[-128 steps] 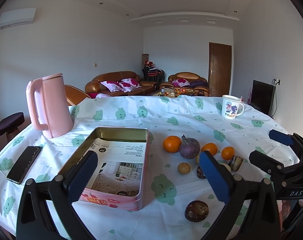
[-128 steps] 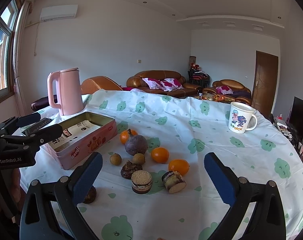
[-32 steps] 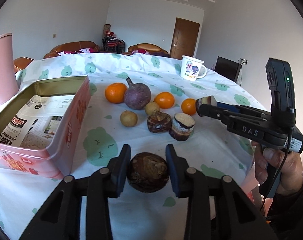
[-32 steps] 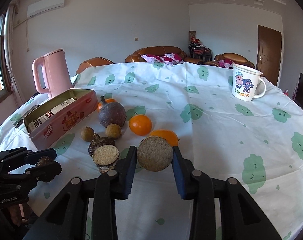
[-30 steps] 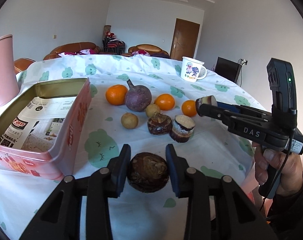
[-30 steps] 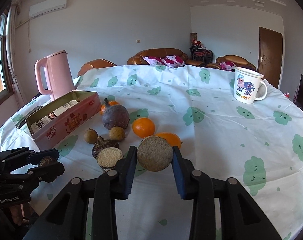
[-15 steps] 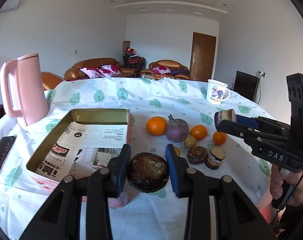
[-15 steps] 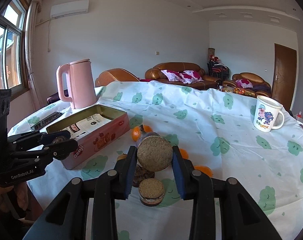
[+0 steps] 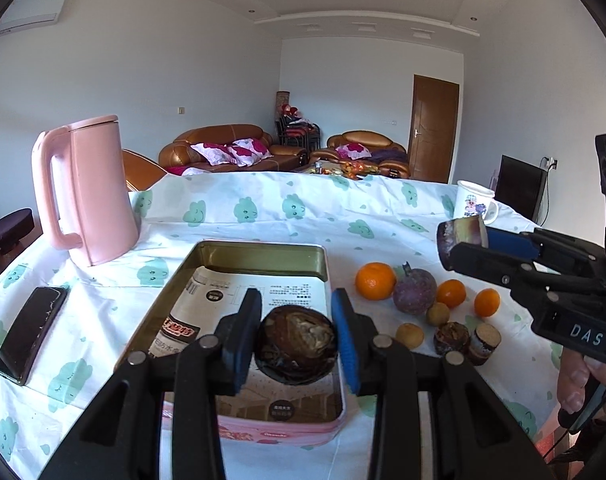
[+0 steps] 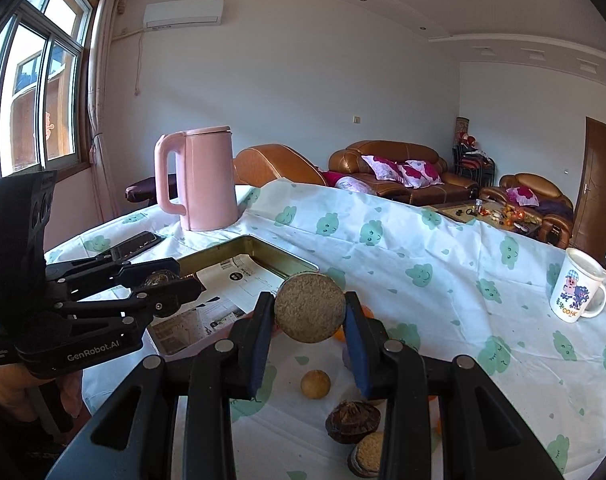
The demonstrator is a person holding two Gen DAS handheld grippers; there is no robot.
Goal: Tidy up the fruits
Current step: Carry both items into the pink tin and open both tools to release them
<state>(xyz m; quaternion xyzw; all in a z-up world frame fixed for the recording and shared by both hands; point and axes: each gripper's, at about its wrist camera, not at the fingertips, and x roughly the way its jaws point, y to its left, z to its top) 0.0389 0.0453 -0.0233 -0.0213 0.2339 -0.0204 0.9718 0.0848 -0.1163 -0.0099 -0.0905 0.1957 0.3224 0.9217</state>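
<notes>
My left gripper [image 9: 297, 336] is shut on a dark brown wrinkled fruit [image 9: 296, 345] and holds it above the near end of the pink tin box [image 9: 263, 254], which is lined with newspaper. My right gripper [image 10: 309, 328] is shut on a cut fruit half [image 10: 310, 307] with a tan flat face, held above the table beside the tin's right corner [image 10: 287, 258]. On the cloth to the right of the tin lie oranges [image 9: 375, 281], a purple round fruit [image 9: 414, 293], small tan fruits [image 9: 409, 335] and brown pieces [image 9: 451, 337].
A pink kettle [image 9: 91, 192] stands at the back left of the tin. A black phone [image 9: 31, 334] lies at the left. A white cartoon mug [image 9: 472, 207] stands at the far right. The table's front edge is close below both grippers.
Both grippers closed on their fruits and lifted them off the cloth. Both have moved left toward the tin; the left one now hangs over its near end.
</notes>
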